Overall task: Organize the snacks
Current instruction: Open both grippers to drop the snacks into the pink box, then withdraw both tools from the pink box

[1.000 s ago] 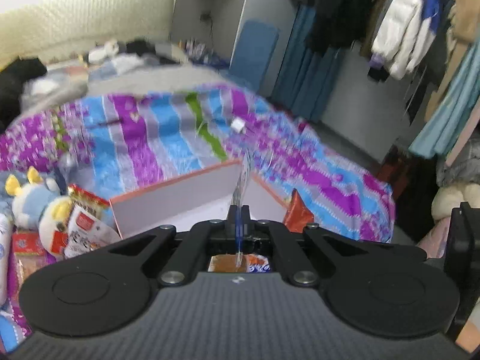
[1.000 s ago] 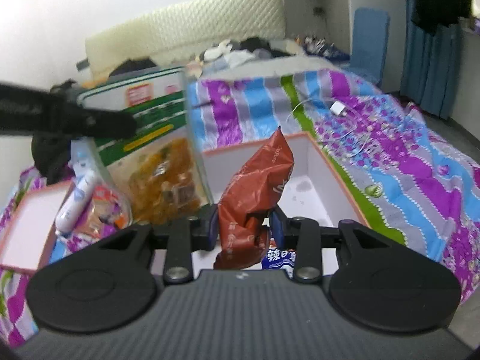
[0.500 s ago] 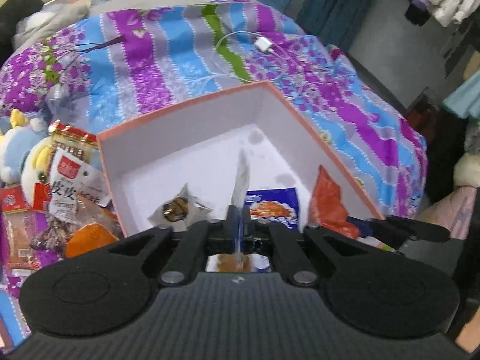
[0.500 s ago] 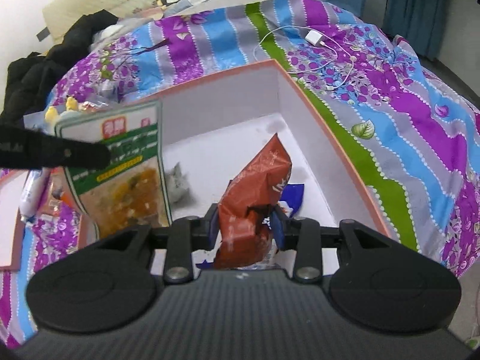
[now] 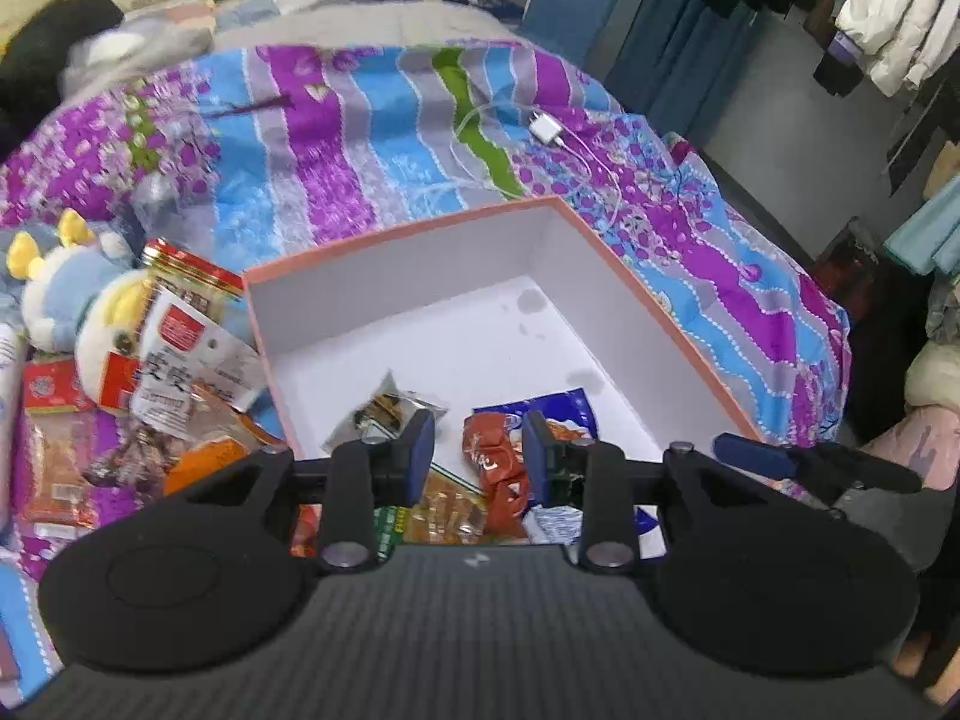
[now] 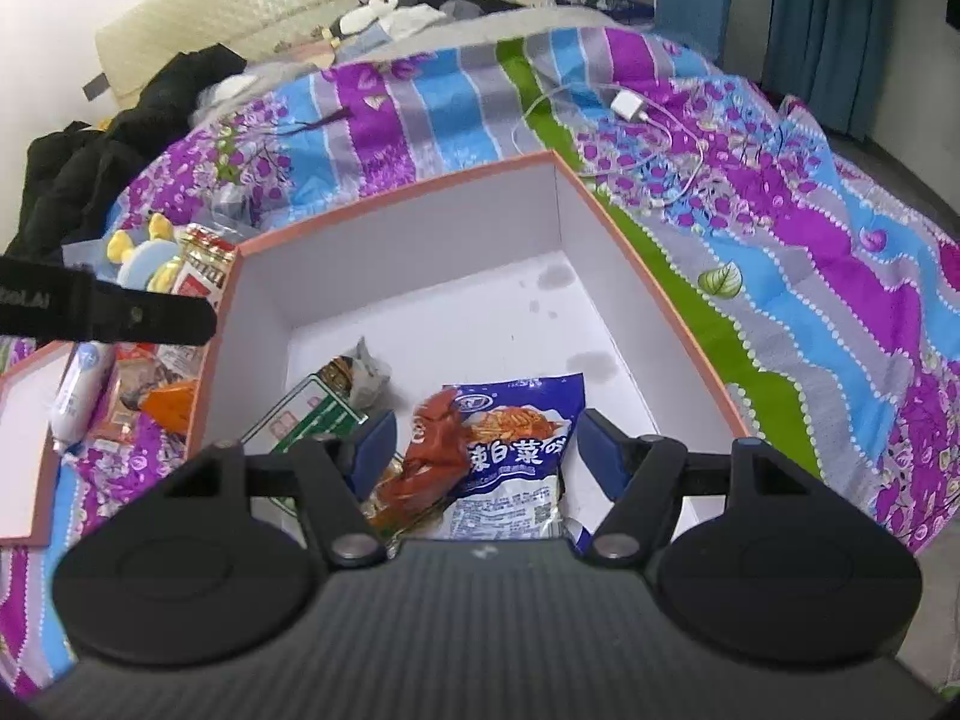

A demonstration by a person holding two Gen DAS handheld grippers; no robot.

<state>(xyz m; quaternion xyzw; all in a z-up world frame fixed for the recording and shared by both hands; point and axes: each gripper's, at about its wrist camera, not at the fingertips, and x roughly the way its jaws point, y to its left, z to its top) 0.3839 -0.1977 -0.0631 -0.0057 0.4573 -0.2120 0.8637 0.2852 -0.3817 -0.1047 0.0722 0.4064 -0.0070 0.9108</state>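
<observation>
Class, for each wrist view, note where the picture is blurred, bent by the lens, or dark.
Left wrist view: the plush toy and snacks at the left edge are smeared; the box rim bows. Right wrist view: sharper, though the blanket curves away and the corners go dark.

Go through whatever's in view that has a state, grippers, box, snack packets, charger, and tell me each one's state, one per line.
left gripper: open, empty, over the box
right gripper: open, empty, over the box
box: open, lid off
red snack bag: lying in the box, crumpled
blue packet: lying flat in the box
green packet: in the box, leaning on its left wall
charger: lying on the bedspread, cable attached
</observation>
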